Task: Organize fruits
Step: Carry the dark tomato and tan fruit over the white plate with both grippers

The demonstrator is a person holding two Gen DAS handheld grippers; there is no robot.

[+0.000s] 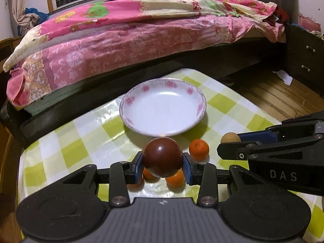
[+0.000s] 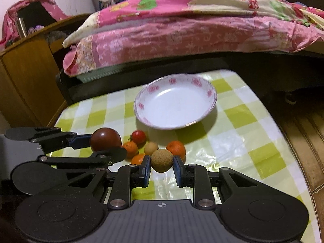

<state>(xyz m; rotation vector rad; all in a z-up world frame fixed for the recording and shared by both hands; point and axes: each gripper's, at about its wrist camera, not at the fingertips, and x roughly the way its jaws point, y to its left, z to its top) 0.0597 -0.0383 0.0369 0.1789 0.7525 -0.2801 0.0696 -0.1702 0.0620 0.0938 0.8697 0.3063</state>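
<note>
My left gripper (image 1: 163,162) is shut on a dark red round fruit (image 1: 162,156), held above the table in front of the white plate with pink flowers (image 1: 129,99). My right gripper (image 2: 162,165) is shut on a small tan rough-skinned fruit (image 2: 162,160), also lifted. The left gripper (image 2: 105,144) with its dark red fruit (image 2: 105,139) shows at the left of the right wrist view. The plate (image 2: 210,93) is empty. On the cloth lie three orange tangerines (image 2: 176,147), a small red tomato (image 2: 139,136) and a second tan fruit (image 2: 150,147).
The table has a green-and-white checked cloth (image 2: 239,133). A bed with a pink quilt (image 1: 125,38) runs along its far side. A wooden cabinet (image 2: 26,77) stands at the left. A dark nightstand (image 1: 303,58) and wooden floor (image 1: 269,93) lie to the right.
</note>
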